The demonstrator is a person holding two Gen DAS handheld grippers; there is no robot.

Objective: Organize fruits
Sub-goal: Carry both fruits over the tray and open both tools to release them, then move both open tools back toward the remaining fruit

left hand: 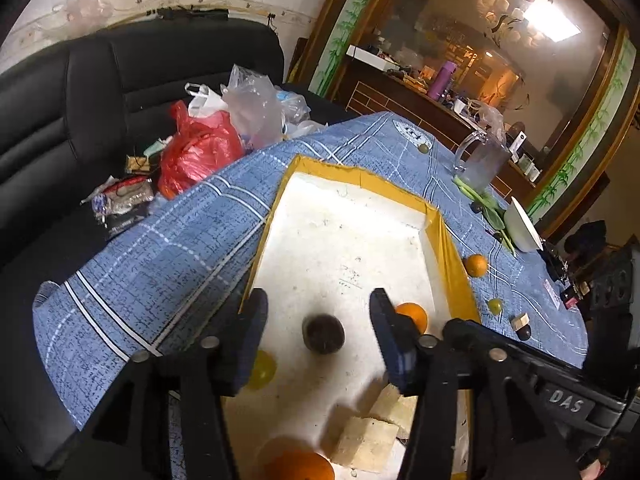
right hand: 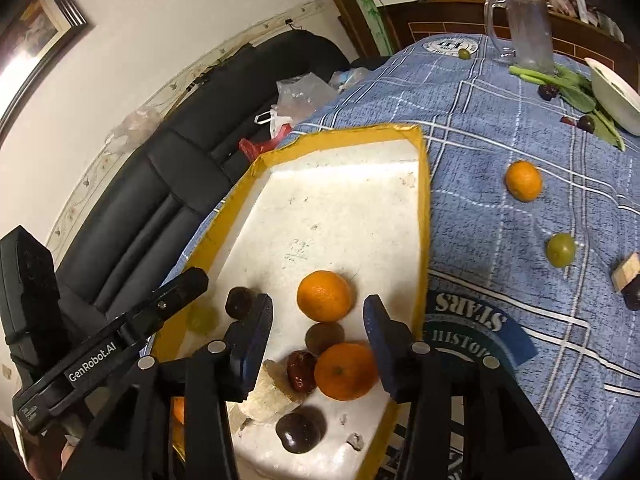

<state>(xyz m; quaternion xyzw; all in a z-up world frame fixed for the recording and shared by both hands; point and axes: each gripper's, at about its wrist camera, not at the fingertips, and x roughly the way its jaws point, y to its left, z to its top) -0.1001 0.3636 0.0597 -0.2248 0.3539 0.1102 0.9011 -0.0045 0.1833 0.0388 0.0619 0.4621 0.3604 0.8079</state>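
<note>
A white foam tray [left hand: 340, 216] with a yellow taped rim lies on the blue checked tablecloth. My left gripper [left hand: 320, 338] is open over the tray's near end. A dark plum [left hand: 323, 334] lies on the tray between its fingers, with a gap on each side. A green grape [left hand: 262, 368] and an orange [left hand: 412, 316] sit just outside the fingers. My right gripper [right hand: 320, 342] is open above two oranges [right hand: 325, 296] [right hand: 346, 376], a brown fruit [right hand: 325, 338] and a red date [right hand: 301, 370], gripping none. Another dark plum [right hand: 300, 432] lies nearer.
Loose on the cloth to the right are an orange [right hand: 523, 181], a green fruit [right hand: 561, 250] and a wooden block [right hand: 626, 277]. Farther back stand a clear pitcher [right hand: 526, 32], a white bowl [right hand: 614, 96] and greens. Foam chunks [left hand: 372, 428] lie in the tray. A black sofa with plastic bags is at the left.
</note>
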